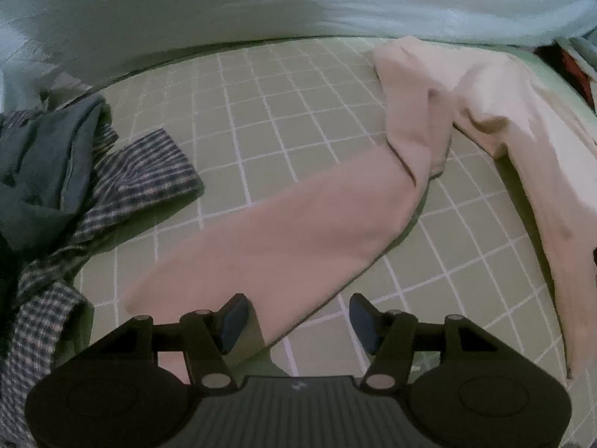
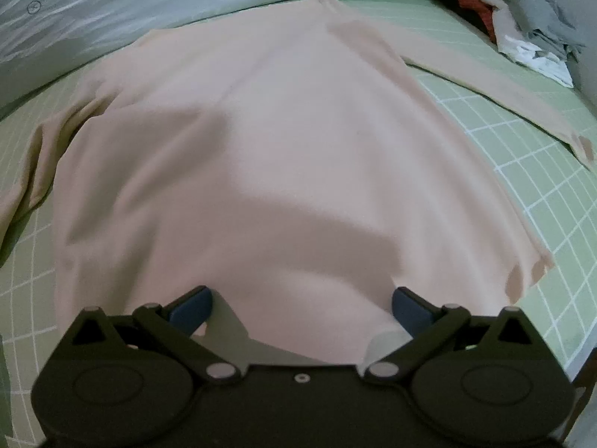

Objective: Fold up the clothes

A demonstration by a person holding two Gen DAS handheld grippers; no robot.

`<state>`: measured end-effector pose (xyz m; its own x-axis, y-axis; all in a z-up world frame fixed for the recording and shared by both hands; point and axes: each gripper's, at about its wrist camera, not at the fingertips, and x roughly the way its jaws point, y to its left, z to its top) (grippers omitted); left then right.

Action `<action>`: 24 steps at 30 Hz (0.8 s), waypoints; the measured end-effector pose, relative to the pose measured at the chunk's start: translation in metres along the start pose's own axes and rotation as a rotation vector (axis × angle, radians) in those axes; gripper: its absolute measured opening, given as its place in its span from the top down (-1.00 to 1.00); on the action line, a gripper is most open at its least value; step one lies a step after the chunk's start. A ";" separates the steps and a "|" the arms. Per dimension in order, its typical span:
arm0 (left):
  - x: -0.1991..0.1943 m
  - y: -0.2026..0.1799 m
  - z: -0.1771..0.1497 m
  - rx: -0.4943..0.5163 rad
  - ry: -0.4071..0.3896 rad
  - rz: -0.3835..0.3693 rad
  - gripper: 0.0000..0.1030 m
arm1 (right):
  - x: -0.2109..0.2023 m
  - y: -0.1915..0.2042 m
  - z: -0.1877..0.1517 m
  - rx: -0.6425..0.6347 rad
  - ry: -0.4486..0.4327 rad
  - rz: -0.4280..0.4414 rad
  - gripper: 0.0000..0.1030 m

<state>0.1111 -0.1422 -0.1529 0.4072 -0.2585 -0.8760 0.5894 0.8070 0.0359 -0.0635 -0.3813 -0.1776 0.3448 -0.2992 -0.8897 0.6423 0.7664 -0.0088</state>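
A pale pink long-sleeved top (image 2: 283, 156) lies spread flat on a green gridded mat (image 2: 530, 194). In the right wrist view its body fills the frame, with one sleeve (image 2: 496, 86) stretched to the right. My right gripper (image 2: 300, 310) is open just above the hem, holding nothing. In the left wrist view the top's other sleeve (image 1: 283, 224) runs diagonally across the mat (image 1: 261, 104) toward me. My left gripper (image 1: 298, 321) is open over the sleeve's cuff end, holding nothing.
A heap of checked and dark grey clothes (image 1: 74, 179) lies at the mat's left. Another pile of grey, white and red clothes (image 2: 522, 18) sits at the far right corner. A light blue printed sheet (image 1: 298, 3) borders the mat's far edge.
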 end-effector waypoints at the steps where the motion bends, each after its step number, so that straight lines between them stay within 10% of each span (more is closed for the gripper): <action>1: 0.001 0.001 0.001 -0.006 0.004 -0.003 -0.15 | 0.000 0.000 0.000 -0.006 0.004 0.004 -1.00; 3: 0.001 0.004 0.003 -0.028 0.004 0.006 0.00 | 0.000 0.000 0.001 -0.018 0.013 0.013 -1.00; 7: 0.000 0.012 0.008 -0.099 0.013 0.040 0.92 | 0.000 0.001 0.001 -0.033 0.013 0.022 -1.00; 10: -0.002 0.028 0.009 -0.211 0.037 -0.023 0.93 | 0.001 0.002 0.002 -0.044 0.013 0.028 -1.00; 15: -0.031 0.057 -0.007 -0.584 0.056 -0.359 0.93 | 0.001 0.003 0.002 -0.061 0.012 0.040 -1.00; 20: -0.061 0.086 -0.043 -0.985 -0.090 -0.720 0.92 | 0.001 0.005 0.002 -0.084 0.008 0.052 -1.00; 24: -0.054 0.113 -0.069 -1.155 -0.142 -0.478 0.90 | 0.001 0.007 0.004 -0.095 0.012 0.056 -1.00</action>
<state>0.1077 -0.0008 -0.1347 0.4353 -0.6492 -0.6237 -0.2259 0.5918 -0.7737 -0.0556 -0.3784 -0.1768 0.3697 -0.2479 -0.8955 0.5542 0.8324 -0.0016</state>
